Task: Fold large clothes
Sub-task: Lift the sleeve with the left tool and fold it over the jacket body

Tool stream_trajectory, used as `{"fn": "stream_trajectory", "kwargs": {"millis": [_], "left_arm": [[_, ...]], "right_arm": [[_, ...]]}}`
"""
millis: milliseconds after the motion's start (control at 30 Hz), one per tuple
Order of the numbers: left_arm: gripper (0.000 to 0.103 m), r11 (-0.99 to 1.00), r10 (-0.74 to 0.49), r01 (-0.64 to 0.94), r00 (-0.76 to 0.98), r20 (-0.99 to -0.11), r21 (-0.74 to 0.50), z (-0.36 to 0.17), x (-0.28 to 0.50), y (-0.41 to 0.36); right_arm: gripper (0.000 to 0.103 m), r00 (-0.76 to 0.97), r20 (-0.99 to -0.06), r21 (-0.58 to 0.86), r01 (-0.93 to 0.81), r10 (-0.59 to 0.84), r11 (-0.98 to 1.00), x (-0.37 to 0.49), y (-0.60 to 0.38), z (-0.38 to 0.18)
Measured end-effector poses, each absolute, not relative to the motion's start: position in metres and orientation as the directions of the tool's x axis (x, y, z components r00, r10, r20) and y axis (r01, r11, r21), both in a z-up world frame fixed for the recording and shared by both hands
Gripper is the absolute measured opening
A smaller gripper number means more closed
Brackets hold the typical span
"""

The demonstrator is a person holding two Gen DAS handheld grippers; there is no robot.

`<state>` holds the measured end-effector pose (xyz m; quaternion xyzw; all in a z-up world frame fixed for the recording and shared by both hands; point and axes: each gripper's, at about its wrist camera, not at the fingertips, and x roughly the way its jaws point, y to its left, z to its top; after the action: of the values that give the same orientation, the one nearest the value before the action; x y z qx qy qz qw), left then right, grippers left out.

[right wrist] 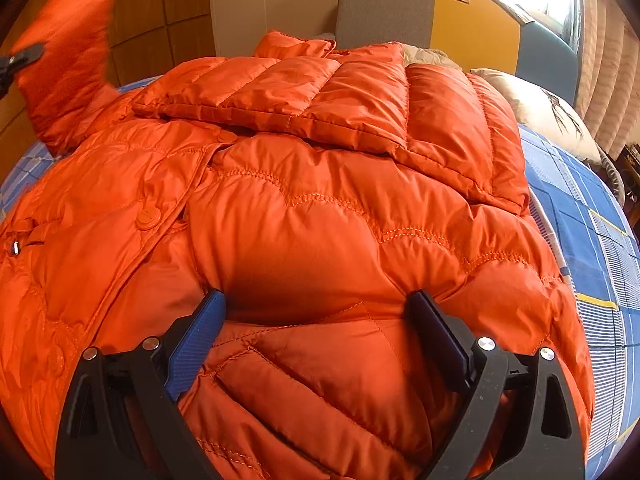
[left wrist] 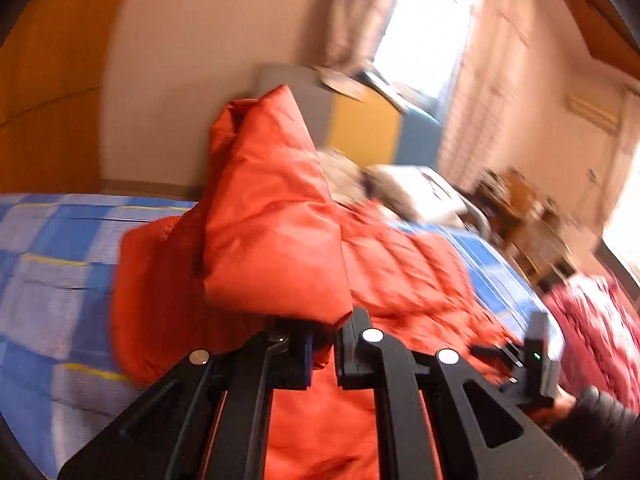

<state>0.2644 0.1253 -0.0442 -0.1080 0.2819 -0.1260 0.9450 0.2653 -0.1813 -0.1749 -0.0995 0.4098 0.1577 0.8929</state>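
The left gripper (left wrist: 322,344) is clamped on the sleeve (left wrist: 272,216) at lower centre, its fingertips buried in fabric and the room behind smeared with blur. The right gripper (right wrist: 316,316), spread wide, presses into the orange jacket (right wrist: 320,208) lying across the checked bed (right wrist: 592,240).

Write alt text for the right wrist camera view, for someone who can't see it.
An orange puffer jacket lies spread over a blue checked bedspread, one sleeve folded across its chest. The right gripper presses its open jaws down into the jacket's lower part. At far left, the left gripper lifts the other sleeve into the air.
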Motion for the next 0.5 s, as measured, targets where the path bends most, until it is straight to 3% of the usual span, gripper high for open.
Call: {"fn": "stream_trajectory", "kwargs": {"millis": [233,333,367,500], "left_arm": [[0.008,0.927,-0.374,0.267,0.705,-0.602,-0.264,-0.078,0.284,0.059],[0.026,0.923,-0.382,0.251,0.684,-0.622,-0.291,-0.091,0.284,0.052],[0.037,0.92,-0.388,0.249,0.678,-0.624,-0.302,-0.093,0.279,0.051],[0.042,0.918,-0.393,0.245,0.66,-0.64,-0.311,-0.109,0.271,0.058]], "right_arm": [[0.093,0.615,-0.763,-0.047,-0.361,0.2,0.931,0.265,-0.181,-0.175],[0.093,0.614,-0.763,-0.047,-0.361,0.2,0.931,0.265,-0.181,-0.175],[0.093,0.614,-0.763,-0.047,-0.361,0.2,0.931,0.265,-0.181,-0.175],[0.093,0.614,-0.764,-0.048,-0.36,0.198,0.932,0.265,-0.181,-0.175]]}}
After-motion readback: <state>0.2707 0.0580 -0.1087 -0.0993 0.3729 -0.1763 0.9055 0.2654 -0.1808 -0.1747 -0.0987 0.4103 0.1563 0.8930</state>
